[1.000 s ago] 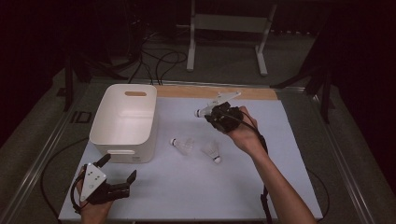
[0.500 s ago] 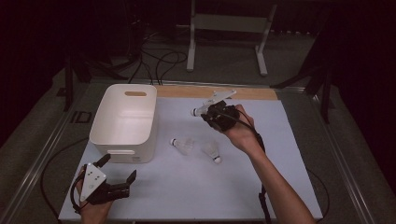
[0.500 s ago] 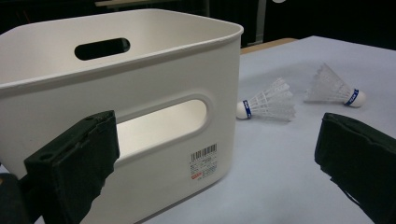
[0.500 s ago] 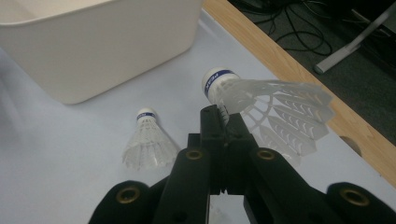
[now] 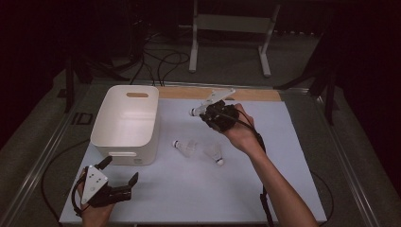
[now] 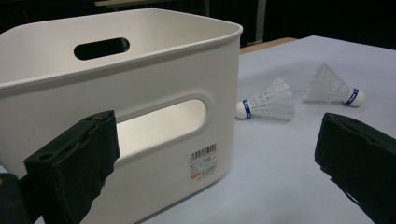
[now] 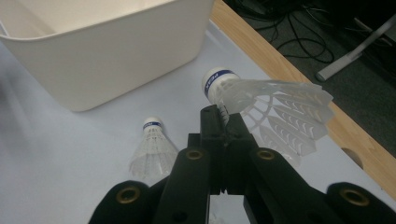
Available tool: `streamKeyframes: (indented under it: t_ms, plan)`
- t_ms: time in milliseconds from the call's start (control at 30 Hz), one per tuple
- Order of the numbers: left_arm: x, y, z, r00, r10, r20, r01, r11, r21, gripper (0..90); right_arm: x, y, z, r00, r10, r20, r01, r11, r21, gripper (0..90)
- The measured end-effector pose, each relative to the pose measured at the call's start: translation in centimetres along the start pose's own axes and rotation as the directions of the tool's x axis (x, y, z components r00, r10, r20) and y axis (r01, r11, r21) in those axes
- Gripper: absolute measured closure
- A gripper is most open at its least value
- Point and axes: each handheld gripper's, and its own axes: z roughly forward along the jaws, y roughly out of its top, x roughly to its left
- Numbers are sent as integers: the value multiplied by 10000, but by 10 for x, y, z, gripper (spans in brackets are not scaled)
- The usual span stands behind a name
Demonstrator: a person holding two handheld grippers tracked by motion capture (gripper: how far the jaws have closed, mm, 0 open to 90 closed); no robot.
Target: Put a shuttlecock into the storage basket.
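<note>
The right gripper (image 7: 223,122) is clenched on the skirt of 1 shuttlecock (image 7: 261,100), held above the table (image 5: 283,189), cork toward the white bin (image 5: 125,124). Carry it over the bin's open top before releasing; a thin skirt grip may slip. 2 shuttlecocks (image 5: 184,146) lie beside the bin. The left gripper (image 5: 120,177) rests released near the bin's front wall.

smooth matt plastic bin (image 5: 124,124)
</note>
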Motion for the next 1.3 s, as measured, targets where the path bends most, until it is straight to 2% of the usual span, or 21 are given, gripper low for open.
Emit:
streamKeyframes:
  t_ms: [1300]
  plan:
    - [1,0,0,10000,11,-36,-11,10000,8,3,8,27,0,9994,-302,-147,296,9989,-357,897]
